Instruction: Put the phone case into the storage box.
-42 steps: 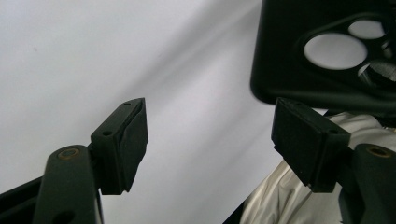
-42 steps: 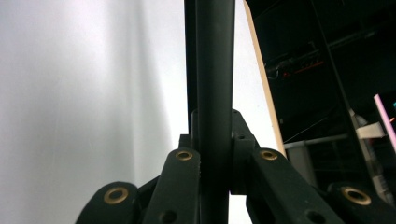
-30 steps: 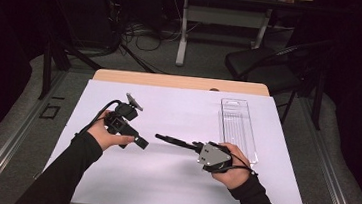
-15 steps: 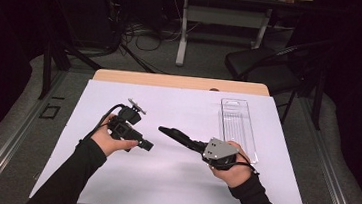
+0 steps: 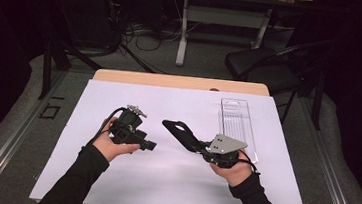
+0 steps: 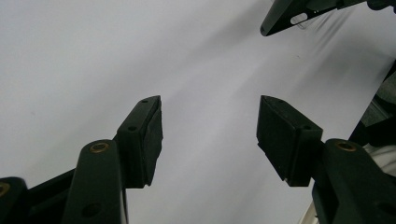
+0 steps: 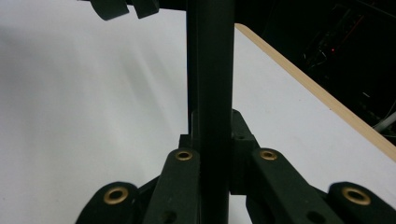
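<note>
My right gripper (image 5: 200, 147) is shut on one end of a flat black case (image 5: 181, 132) with a small oval cutout, holding it tilted up off the white table cover (image 5: 171, 181). In the right gripper view the case (image 7: 210, 70) stands edge-on between the jaws of my right gripper (image 7: 212, 137). My left gripper (image 5: 148, 145) is open and holds nothing, pointing toward the case from the left, a short gap away. The left gripper view looks past my open left gripper (image 6: 210, 135) at the bare cover, with the case's tip (image 6: 289, 14) at top right.
A clear plastic tray (image 5: 237, 121) lies on the right part of the cover, just behind the right hand. The table's wooden edge (image 5: 181, 82) runs along the back. Beyond it are a dark chair (image 5: 267, 70), cables and a table leg.
The right gripper has raised and tilted the black case, so its free end points up and left. The left gripper has shifted slightly right, toward it.
</note>
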Available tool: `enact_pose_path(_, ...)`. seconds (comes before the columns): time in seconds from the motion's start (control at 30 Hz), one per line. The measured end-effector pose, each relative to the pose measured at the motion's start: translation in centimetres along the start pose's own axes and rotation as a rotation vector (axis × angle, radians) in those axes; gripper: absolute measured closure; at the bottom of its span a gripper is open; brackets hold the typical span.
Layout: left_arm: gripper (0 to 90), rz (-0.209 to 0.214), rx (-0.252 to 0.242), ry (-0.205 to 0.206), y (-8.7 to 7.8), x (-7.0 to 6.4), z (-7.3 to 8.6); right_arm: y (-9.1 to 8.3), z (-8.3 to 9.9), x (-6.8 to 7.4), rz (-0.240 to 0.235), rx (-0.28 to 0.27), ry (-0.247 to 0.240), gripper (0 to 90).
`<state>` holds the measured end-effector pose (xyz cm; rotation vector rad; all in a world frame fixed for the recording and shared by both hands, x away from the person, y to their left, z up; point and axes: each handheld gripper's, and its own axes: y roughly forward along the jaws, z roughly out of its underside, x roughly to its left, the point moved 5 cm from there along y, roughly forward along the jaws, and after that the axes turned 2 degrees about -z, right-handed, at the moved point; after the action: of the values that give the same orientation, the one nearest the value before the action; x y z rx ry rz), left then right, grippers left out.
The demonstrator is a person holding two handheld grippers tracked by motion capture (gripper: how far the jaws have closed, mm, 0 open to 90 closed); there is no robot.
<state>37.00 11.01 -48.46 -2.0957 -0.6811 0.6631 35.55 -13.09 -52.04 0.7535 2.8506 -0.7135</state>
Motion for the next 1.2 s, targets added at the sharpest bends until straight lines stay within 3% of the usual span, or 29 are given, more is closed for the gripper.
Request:
enact_pose_path(0.13, 43.5, -0.022, -0.052, 0.003, 0.2, 0.1, 0.0, 0.0, 0.1, 0.0, -0.004, -0.021, 0.035, 85.6)
enact_pose_path(0.23, 44.2, -0.016, -0.075, 0.003, 0.2, 0.0, 0.1, 0.0, 0.1, 0.1, -0.014, -0.031, 0.052, 85.6)
enact_pose_path(0.43, 48.2, 0.029, -0.112, 0.021, 0.5, -0.7, 0.1, 0.2, 0.2, 0.1, -0.044, -0.057, 0.117, 85.6)
enact_pose_path(0.6, 48.1, 0.079, -0.187, 0.027, 0.2, -1.5, -0.2, 0.2, 0.3, 0.1, -0.076, -0.107, 0.184, 85.6)
enact_pose_path(0.8, 48.7, 0.101, -0.209, 0.039, 0.0, -2.1, -0.3, 0.2, 0.5, 0.1, -0.107, -0.142, 0.242, 85.6)
enact_pose_path(0.93, 48.7, 0.084, -0.223, 0.057, 0.0, -2.3, -0.3, 0.2, 0.6, 0.2, -0.128, -0.162, 0.272, 85.6)
enact_pose_path(1.2, 50.8, 0.102, -0.257, 0.059, -0.3, -2.5, -0.8, 0.6, 0.5, 0.7, -0.173, -0.183, 0.299, 85.6)
